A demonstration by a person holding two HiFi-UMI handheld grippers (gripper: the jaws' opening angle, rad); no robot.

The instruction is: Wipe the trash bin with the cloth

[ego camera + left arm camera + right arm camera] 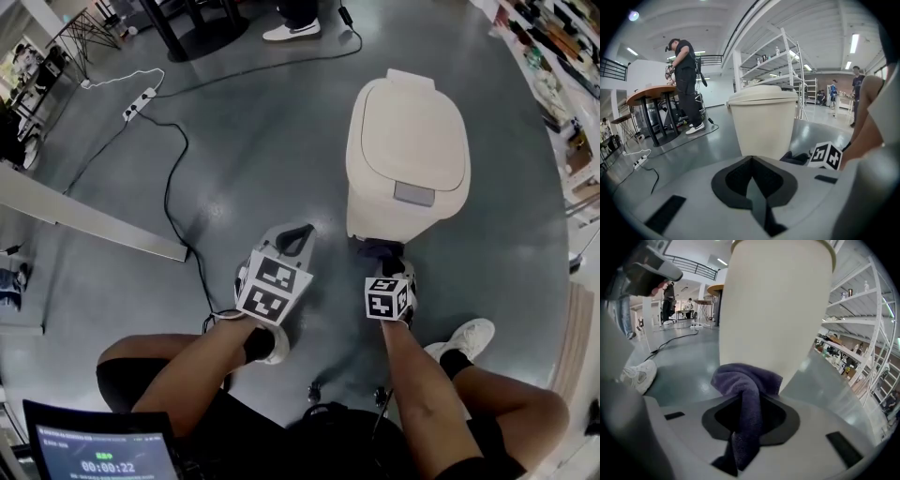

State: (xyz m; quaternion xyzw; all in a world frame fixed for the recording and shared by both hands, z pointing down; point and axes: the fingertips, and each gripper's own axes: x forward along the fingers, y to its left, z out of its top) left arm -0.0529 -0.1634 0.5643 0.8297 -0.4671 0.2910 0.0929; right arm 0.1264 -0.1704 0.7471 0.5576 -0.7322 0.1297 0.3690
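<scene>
A cream trash bin [405, 159] with a closed lid stands on the grey floor ahead of me. My right gripper [382, 251] is shut on a dark purple cloth [746, 394], and the bunched cloth [380, 248] lies against the bin's near wall [774, 310] low down. In the left gripper view the bin [761, 123] stands a short way ahead and slightly right. My left gripper [296, 238] hangs to the left of the bin's base, apart from it, its jaws shut with nothing between them.
A black cable [173, 178] and a white power strip [138, 104] lie on the floor at left. A person [686, 82] stands by a round table [651, 96] beyond the bin. Metal shelving [773, 65] stands behind the bin. My shoes [466, 337] flank the grippers.
</scene>
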